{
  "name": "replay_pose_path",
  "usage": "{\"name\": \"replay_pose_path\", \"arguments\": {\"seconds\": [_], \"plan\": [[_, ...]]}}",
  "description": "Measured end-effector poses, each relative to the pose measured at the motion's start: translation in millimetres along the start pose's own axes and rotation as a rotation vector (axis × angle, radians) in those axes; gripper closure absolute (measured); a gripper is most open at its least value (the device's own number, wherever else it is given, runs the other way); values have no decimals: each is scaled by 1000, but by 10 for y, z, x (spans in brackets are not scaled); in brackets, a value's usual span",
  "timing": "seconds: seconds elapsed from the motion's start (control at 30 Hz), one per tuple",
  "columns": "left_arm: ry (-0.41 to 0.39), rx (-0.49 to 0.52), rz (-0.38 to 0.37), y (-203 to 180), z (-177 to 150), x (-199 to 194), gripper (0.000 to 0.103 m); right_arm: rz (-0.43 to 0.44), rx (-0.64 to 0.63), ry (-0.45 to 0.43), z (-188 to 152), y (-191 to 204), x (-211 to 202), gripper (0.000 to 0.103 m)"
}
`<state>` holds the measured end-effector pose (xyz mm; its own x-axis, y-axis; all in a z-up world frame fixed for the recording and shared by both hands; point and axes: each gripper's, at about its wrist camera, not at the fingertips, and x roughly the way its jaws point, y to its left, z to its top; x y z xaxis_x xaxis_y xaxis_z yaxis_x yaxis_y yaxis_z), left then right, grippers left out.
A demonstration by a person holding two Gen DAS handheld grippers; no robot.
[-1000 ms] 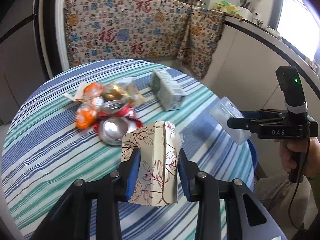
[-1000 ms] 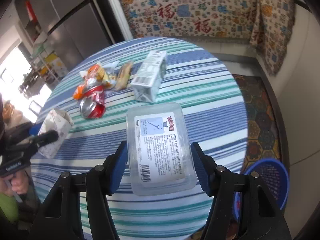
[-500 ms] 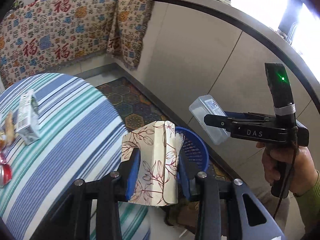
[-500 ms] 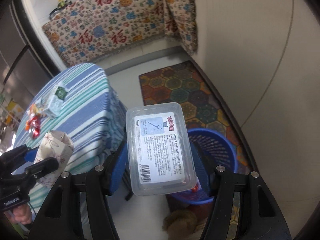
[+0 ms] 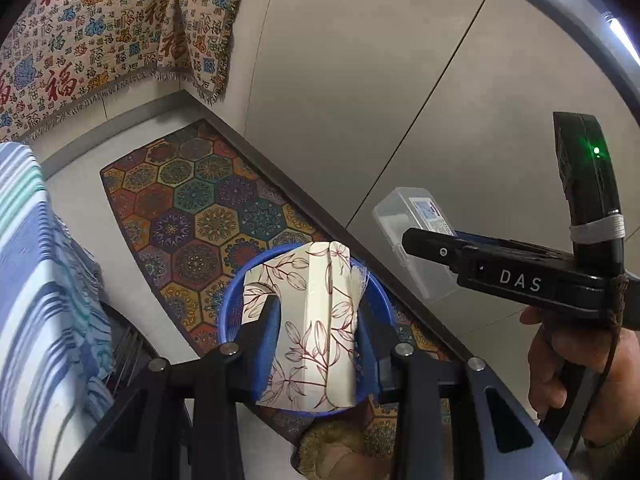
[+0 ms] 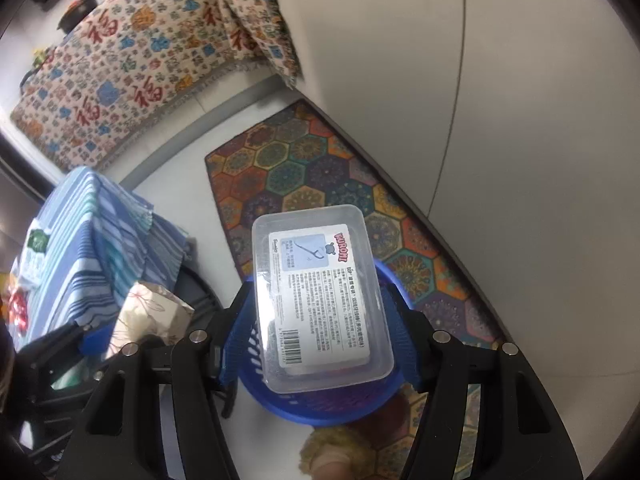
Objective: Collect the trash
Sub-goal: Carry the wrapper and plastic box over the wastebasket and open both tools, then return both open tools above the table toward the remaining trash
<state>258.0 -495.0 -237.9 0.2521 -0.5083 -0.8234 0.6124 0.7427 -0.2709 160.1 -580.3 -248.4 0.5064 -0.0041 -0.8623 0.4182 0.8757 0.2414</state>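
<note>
A hexagon-patterned rug [image 5: 208, 216] covers the floor beside the striped-cloth table [image 5: 36, 280] at frame left, and above the blue basket [image 6: 320, 404] low in the centre the left hand-held gripper [image 5: 316, 344] clamps a floral carton [image 5: 312, 320] while the right hand-held gripper [image 6: 320, 320] clamps a clear plastic box [image 6: 320, 296].

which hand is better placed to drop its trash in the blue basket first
Left, probably. The floral carton in the left gripper looks centred over the blue basket. The clear plastic box in the right gripper covers the basket's far rim, so it seems less centred.
</note>
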Motion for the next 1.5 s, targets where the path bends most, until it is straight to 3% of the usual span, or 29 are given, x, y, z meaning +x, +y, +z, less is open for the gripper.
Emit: {"name": "replay_pose_path", "arguments": {"seconds": [0.5,0.53,0.6,0.67,0.77,1.03,1.2,1.5], "plan": [[49,8,17,6,46,730,64,54,109,42,125,-291,340,37],[51,12,22,8,41,769,61,58,110,42,129,-296,355,37],[55,16,26,6,33,841,50,68,118,32,134,-305,358,25],[44,13,26,23,29,869,38,82,127,17,147,-302,338,24],[32,8,36,30,40,840,38,74,125,-15,143,-295,271,24],[-64,37,134,-56,-21,202,37,-29,20,-118,116,-116,-28,17],[-121,43,197,-55,-112,-390,30,-84,-64,-175,74,101,-223,11],[-201,5,330,217,-458,-1400,27,-145,-203,-310,-96,795,-563,2]]}}
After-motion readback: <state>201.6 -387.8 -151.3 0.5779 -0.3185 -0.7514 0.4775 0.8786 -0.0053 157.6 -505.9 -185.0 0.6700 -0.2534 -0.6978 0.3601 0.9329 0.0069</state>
